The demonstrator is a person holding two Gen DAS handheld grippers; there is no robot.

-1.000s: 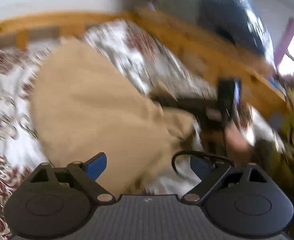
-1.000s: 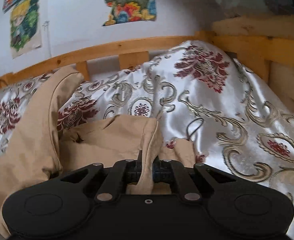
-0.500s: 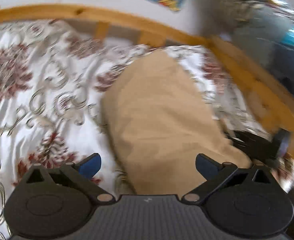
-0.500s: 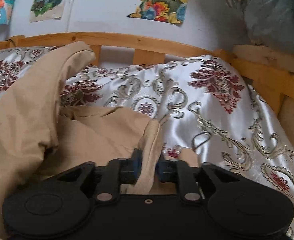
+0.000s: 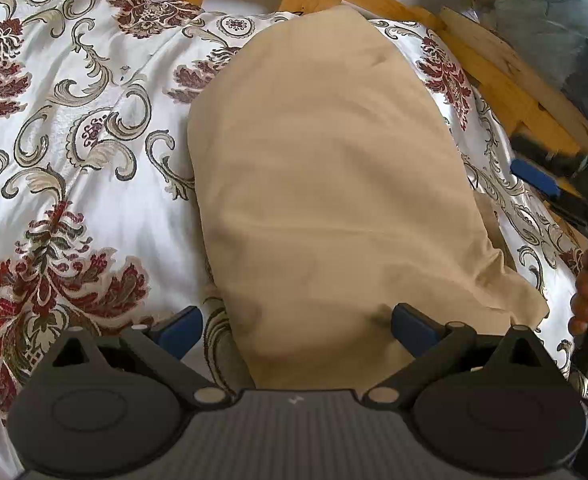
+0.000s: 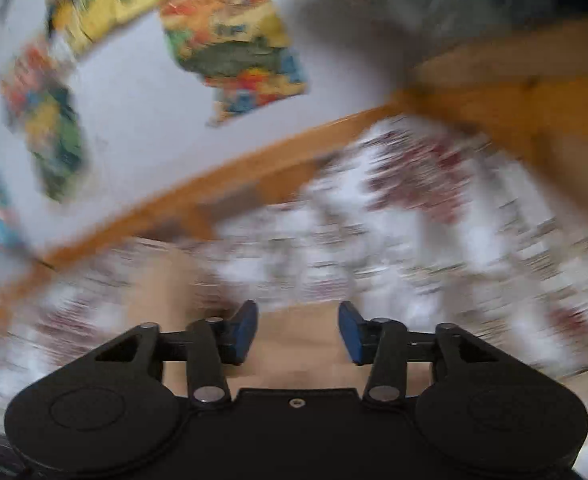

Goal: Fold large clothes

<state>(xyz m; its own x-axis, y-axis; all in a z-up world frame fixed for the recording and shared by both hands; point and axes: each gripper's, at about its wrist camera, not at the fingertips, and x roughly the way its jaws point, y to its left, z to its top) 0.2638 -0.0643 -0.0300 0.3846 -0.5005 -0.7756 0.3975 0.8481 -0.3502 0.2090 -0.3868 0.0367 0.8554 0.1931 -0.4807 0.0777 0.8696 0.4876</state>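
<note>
— What changed on my right?
— My right gripper [image 6: 298,332] has let go of the tan fold it pinched; its jaws are opening, cloth only behind them.
— And left?
— My left gripper [image 5: 296,330] gapes wide over the tan garment [image 5: 334,168], lying on the floral bedspread [image 5: 74,140].

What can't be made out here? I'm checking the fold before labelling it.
- Near edge of the tan garment: left wrist view, hidden behind the open left gripper.
- Garment's shape: right wrist view, smeared by motion blur; the right gripper is opening, nothing gripped.
- Posters: right wrist view, blurred.
</note>
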